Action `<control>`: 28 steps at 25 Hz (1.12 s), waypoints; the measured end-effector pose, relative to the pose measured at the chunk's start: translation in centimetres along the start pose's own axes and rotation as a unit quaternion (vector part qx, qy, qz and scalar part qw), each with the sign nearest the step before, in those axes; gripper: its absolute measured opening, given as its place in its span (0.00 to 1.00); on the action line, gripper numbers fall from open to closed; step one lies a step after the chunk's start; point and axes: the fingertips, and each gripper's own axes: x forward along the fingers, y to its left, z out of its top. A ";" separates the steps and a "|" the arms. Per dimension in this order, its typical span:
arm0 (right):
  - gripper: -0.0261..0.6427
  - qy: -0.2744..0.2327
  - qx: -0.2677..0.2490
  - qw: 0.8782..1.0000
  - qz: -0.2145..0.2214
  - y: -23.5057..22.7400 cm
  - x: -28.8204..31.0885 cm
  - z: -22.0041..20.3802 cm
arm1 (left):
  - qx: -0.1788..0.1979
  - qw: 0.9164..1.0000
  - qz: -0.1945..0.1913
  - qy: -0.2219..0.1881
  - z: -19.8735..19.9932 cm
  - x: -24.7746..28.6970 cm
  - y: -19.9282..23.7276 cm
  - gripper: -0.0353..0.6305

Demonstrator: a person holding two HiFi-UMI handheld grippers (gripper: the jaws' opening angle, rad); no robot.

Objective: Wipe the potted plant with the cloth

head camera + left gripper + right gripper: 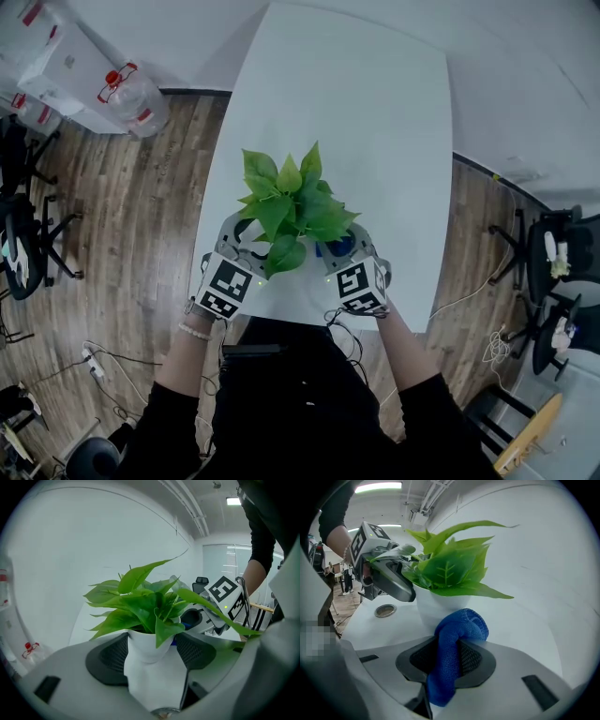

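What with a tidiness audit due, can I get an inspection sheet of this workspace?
Surface: white table, with a round grommet hole near its edge.
Job's things: potted plant upright in its white pot; blue cloth bunched in front of the pot.
Clutter: nothing seen on the table.
Grippers: left tongs flank the pot closely, and whether they press it cannot be told; right tongs shut on the cloth.
Cables: loose leads on the floor at left, another at right.
Surroundings: wood floor, office chairs, a water bottle, white boxes.
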 end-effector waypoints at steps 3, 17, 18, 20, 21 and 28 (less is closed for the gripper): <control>0.22 0.001 0.007 1.000 -0.004 1.2 -0.6 -0.1 | -0.004 1.000 0.006 0.000 0.1 0.0 -0.1 0.56; 0.22 -0.009 -0.005 0.999 0.032 8.2 -0.7 1.0 | -0.015 1.000 0.017 0.005 -0.1 0.0 -0.5 0.56; 0.22 -0.010 -0.009 0.999 0.034 8.4 -0.6 1.2 | -0.015 1.000 0.018 0.005 -0.1 0.0 -0.5 0.56; 0.22 -0.012 -0.016 0.999 0.037 8.5 -0.5 1.5 | -0.015 1.000 0.019 0.005 0.0 0.1 -0.4 0.56; 0.22 -0.012 -0.019 0.999 0.037 8.4 -0.5 1.5 | -0.014 1.000 0.020 0.005 0.1 0.1 -0.3 0.56; 0.22 -0.001 -0.023 0.999 0.037 8.1 -1.0 0.7 | -0.012 1.000 0.025 0.006 0.0 0.0 -0.4 0.56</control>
